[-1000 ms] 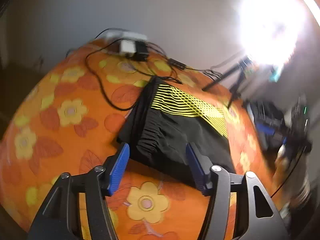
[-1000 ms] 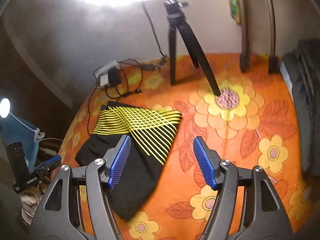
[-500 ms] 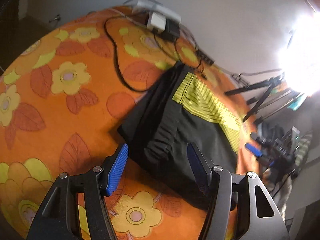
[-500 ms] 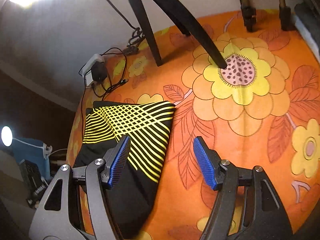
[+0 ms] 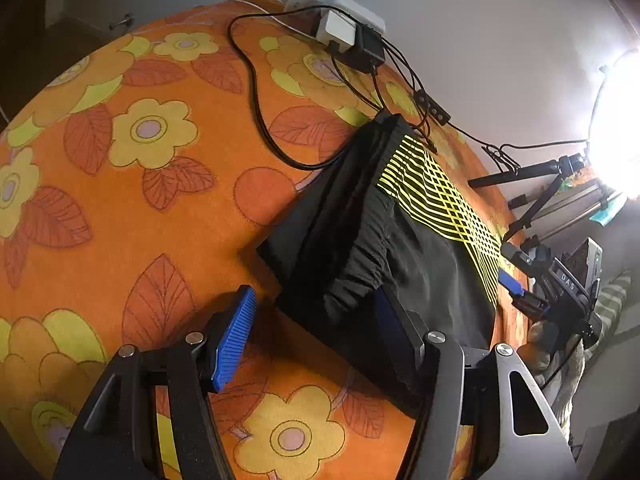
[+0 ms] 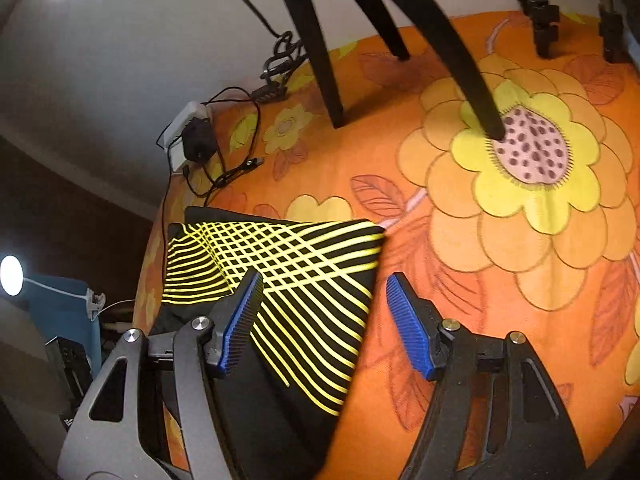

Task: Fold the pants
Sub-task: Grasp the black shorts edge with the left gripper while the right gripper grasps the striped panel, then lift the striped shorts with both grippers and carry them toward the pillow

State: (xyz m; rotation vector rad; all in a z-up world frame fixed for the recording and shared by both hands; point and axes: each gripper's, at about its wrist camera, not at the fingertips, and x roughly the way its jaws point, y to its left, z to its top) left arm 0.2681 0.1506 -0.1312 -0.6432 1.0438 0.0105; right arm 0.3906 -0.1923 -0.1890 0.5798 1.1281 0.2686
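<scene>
On the orange flowered bedspread (image 5: 152,216) the black pants (image 5: 400,248) lie flat, yellow-striped part toward the wall. Both hand-held grippers have come down close over the cloth since a second ago: left hand-held gripper (image 5: 316,320) over the gathered waistband corner, right hand-held gripper (image 6: 324,316) astride the striped edge, jaws of each wide, holding nothing. Judgement: grasp imminent, fold not begun. Obstructions: charger cables (image 5: 256,92) touching the far corner; tripod legs (image 6: 320,40) nearby.

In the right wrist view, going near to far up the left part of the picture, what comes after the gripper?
Right gripper with open jaws → black pants with yellow stripes → tangle of black cables → white power strip with a black adapter → wall.
</scene>
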